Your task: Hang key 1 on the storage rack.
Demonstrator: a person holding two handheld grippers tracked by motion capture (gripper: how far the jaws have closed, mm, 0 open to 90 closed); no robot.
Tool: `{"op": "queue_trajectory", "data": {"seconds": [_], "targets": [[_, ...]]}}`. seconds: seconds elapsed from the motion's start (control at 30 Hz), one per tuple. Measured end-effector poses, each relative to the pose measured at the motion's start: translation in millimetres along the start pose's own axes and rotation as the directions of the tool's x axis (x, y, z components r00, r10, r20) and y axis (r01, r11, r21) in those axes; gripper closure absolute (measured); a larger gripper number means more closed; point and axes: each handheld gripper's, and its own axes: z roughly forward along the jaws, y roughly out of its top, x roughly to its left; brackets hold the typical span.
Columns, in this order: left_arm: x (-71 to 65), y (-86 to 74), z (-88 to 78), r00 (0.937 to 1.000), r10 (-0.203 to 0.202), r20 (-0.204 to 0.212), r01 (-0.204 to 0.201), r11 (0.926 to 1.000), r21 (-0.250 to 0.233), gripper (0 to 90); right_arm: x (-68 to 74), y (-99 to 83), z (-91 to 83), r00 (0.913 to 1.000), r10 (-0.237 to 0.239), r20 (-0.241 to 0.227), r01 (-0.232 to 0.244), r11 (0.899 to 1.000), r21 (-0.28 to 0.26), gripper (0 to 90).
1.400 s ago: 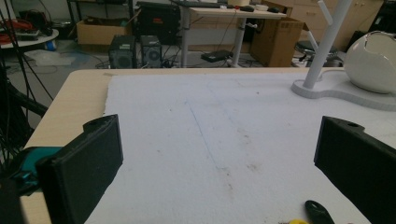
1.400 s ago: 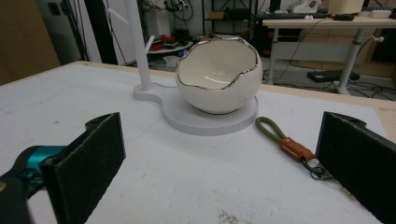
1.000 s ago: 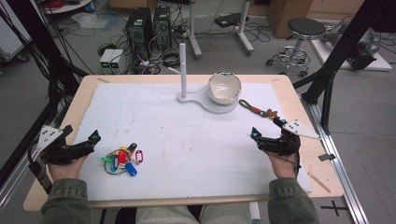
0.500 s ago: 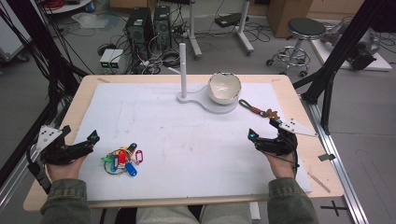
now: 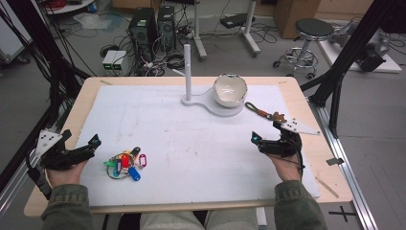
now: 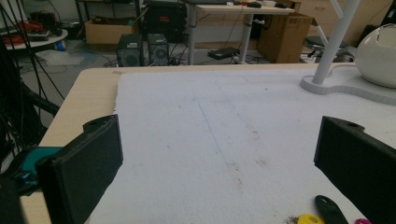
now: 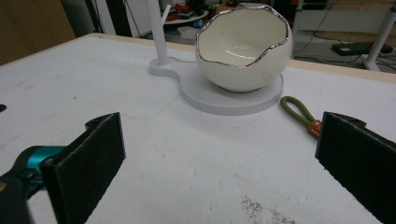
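key tags (image 6: 327,212) cut by frame edge

The bowl (image 7: 243,49) looks like glossy white ceramic with a shiny metallic rim. The mat (image 5: 201,143) is matt, faintly rough white foam. The table (image 5: 325,143) edge is pale wood. Key tags (image 5: 125,164) look like smooth plastic.

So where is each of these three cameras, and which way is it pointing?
High view: above the person's side, looking down on the table; both forearms, left gripper, right gripper.
Left gripper view: rides that gripper, low over the mat; open black jaws.
Right gripper view: rides that gripper, facing the egg-shaped bowl; open jaws.
Shared: all show the white stand.
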Motion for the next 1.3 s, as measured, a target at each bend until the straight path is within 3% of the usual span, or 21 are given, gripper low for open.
{"op": "queue_trajectory", "data": {"seconds": [0.6, 0.87, 1.3], "targets": [[-0.1, -0.6, 0.6, 1.0, 0.002, 0.006, -0.002, 0.9999, 0.012, 1.7, -5.6, 32.0, 16.9, 0.9993, -0.034, -0.014, 0.035, 0.996, 0.084, 0.6], [0.1, -0.7, 0.7, 1.0, -0.001, 0.006, 0.001, 0.9999, 0.014, 1.7, -9.8, 48.2, 26.1, 0.9979, -0.061, -0.023, 0.063, 0.989, 0.13, 0.6], [0.7, -0.9, 1.2, 1.0, -0.002, 0.008, 0.002, 0.9999, 0.016, 1.7, -25.3, 71.2, 46.7, 0.9977, -0.042, -0.053, 0.053, 0.974, 0.218, 0.6]]}}
